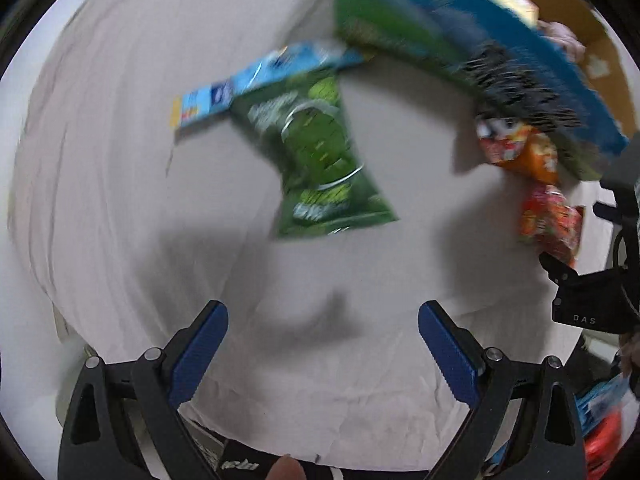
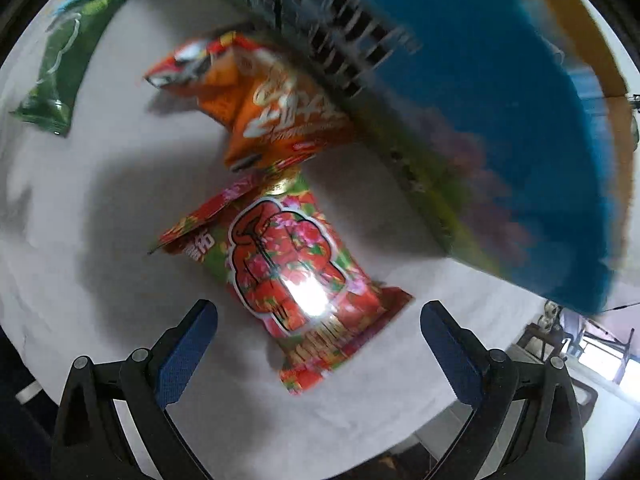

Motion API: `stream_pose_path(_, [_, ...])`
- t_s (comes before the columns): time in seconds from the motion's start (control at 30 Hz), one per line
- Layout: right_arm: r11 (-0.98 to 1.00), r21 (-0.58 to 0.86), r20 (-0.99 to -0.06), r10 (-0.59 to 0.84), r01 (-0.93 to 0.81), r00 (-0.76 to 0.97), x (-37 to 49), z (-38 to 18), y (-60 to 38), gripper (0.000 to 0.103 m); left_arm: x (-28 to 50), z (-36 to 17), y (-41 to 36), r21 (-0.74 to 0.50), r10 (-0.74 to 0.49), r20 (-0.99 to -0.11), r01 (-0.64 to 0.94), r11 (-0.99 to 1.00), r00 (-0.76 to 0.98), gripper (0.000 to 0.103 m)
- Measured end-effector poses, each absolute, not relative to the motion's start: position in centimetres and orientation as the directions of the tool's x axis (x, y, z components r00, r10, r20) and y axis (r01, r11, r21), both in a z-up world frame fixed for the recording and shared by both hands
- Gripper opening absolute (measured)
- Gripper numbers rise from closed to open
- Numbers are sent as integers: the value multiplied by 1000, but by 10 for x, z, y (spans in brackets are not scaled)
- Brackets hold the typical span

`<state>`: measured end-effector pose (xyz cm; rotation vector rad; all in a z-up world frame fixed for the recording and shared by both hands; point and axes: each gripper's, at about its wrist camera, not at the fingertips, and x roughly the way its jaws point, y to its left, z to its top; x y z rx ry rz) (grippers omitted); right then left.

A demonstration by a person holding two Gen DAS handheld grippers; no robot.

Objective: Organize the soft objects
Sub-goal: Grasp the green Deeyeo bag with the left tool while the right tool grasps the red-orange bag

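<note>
A green snack bag (image 1: 320, 152) lies on the white-covered table, with a light blue packet (image 1: 256, 80) behind it. My left gripper (image 1: 323, 348) is open and empty, hovering in front of the green bag. A red flowery snack bag (image 2: 296, 280) lies just ahead of my open, empty right gripper (image 2: 319, 344), partly between its fingers. An orange snack bag (image 2: 272, 112) lies behind it, touching it. The red bag (image 1: 550, 220) and orange bag (image 1: 520, 148) also show at the right of the left wrist view. The green bag (image 2: 60, 68) shows at the upper left of the right wrist view.
A large cardboard box with a blue and green printed side (image 1: 460, 48) (image 2: 500, 140) stands at the back right, next to the orange bag. Soft items lie inside it (image 1: 560, 36). The right gripper's body (image 1: 600, 288) is at the right edge. The table cloth (image 1: 120, 160) spreads left.
</note>
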<state>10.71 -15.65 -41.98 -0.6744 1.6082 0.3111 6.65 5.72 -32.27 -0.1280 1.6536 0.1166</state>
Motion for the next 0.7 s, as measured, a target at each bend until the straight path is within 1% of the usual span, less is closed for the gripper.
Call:
stream_pose_path(0.03, [795, -191, -968, -248, -575, -22, 106, -422, -158, 91, 67, -327, 61, -7, -24, -995, -171, 985, -95, 98])
stream_pose_path(0.07, [801, -203, -968, -252, -563, -10, 105, -422, -158, 86, 67, -330, 65, -6, -25, -995, -188, 982, -102, 98])
stream_pose_path(0.1, [820, -207, -968, -251, -533, -10, 103, -421, -160, 77, 69, -332, 68, -6, -27, -994, -200, 980, -104, 98])
stream_pose_path(0.17, [866, -181, -973, -228, -466, -44, 100, -419, -165, 68, 74, -335, 77, -13, -38, -994, -236, 972, -101, 98])
stream_pose_path(0.2, [901, -139, -979, -188, -412, -82, 99, -417, -170, 68, 77, -336, 80, -25, -51, -994, -255, 967, -97, 98])
stream_pose_path(0.23, [935, -57, -984, -112, -349, -138, 96, -415, -174, 68, 81, -337, 85, -38, -66, -993, -278, 960, -93, 98])
stream_pose_path(0.27, [959, 52, -978, -7, -279, -207, 93, -414, -178, 68, 86, -339, 89, -51, -81, -993, -302, 952, -87, 98])
stream_pose_path(0.3, [966, 129, -967, 73, -225, -245, 90, -412, -181, 68, 92, -341, 93, -63, -95, -992, -322, 945, -83, 98])
stream_pose_path(0.33, [967, 166, -961, 115, -195, -253, 88, -409, -183, 68, 96, -344, 96, -68, -101, -991, -335, 940, -84, 98])
stream_pose_path(0.37, [968, 180, -960, 134, -177, -244, 87, -405, -186, 68, 102, -348, 98, -72, -108, -990, -347, 935, -86, 97])
stream_pose_path(0.43, [974, 132, -979, 98, -186, -182, 87, -394, -193, 69, 114, -357, 99, -74, -111, -990, -350, 934, -88, 98])
stream_pose_path(0.5, [973, 91, -989, 63, -212, -136, 87, -387, -197, 75, 125, -366, 96, -68, -105, -990, -329, 942, -94, 97])
stream_pose_path(0.57, [970, 70, -993, 45, -234, -113, 95, -385, -202, 75, 134, -377, 91, -55, -93, -989, -302, 952, -112, 97])
stream_pose_path(0.63, [964, 45, -995, 21, -261, -95, 104, -387, -203, 76, 141, -388, 86, -71, -110, -986, -280, 957, -127, 96])
stream_pose_path(0.67, [959, 38, -996, 13, -281, -88, 107, -389, -203, 78, 143, -391, 83, -72, -110, -985, -266, 961, -130, 84])
stream_pose_path(0.7, [956, 36, -996, 10, -291, -88, 112, -392, -204, 78, 145, -393, 78, -65, -101, -986, -247, 967, -132, 68])
